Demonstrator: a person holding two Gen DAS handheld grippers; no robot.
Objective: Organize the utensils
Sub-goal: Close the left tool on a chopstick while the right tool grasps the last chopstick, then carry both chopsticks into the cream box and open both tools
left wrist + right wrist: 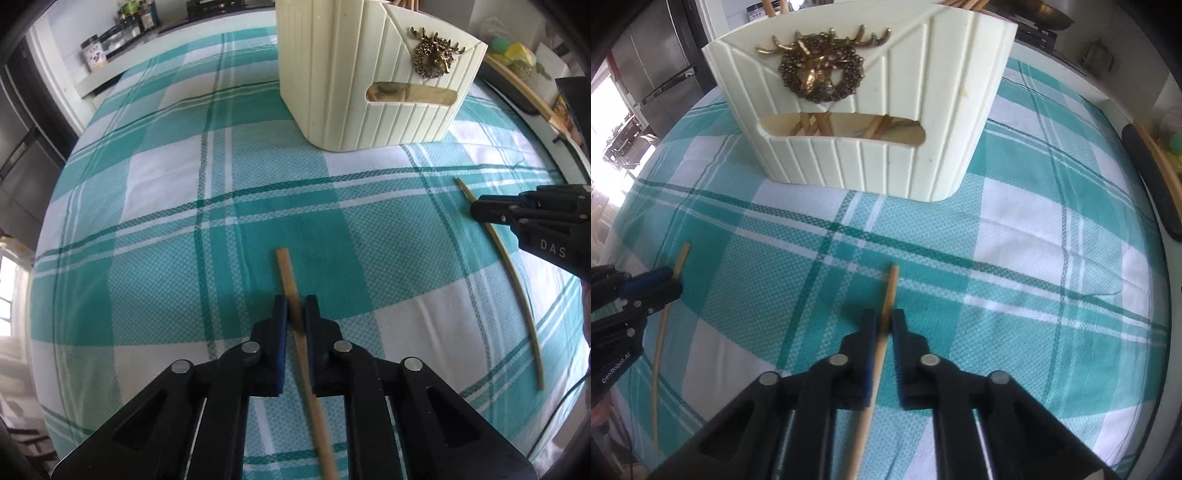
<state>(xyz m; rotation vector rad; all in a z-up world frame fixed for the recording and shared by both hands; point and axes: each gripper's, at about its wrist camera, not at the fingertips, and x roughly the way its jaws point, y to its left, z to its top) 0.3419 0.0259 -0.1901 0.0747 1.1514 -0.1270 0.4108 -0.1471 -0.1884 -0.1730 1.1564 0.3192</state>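
A cream ribbed utensil holder (pixel 351 74) with a brass stag ornament stands on the teal checked cloth (pixel 166 184). My left gripper (pixel 295 306) points down at the cloth and is shut on a wooden chopstick (pixel 286 269), whose end sticks out past the fingertips. To its right my right gripper (pixel 476 210) is clamped on a second chopstick (pixel 532 332). In the right wrist view that gripper (pixel 884 317) is shut on its chopstick (pixel 891 288), facing the holder (pixel 886 166). Several chopsticks (pixel 812 125) show through the holder's slot. The left gripper (pixel 674 284) grips its chopstick (pixel 656 369) at the left edge.
Spice jars (pixel 122 29) line a counter beyond the table's far left. A dark tray with a wooden rim (pixel 1145 177) sits along the right edge of the table. The cloth (pixel 1015 258) covers the tabletop between the grippers and the holder.
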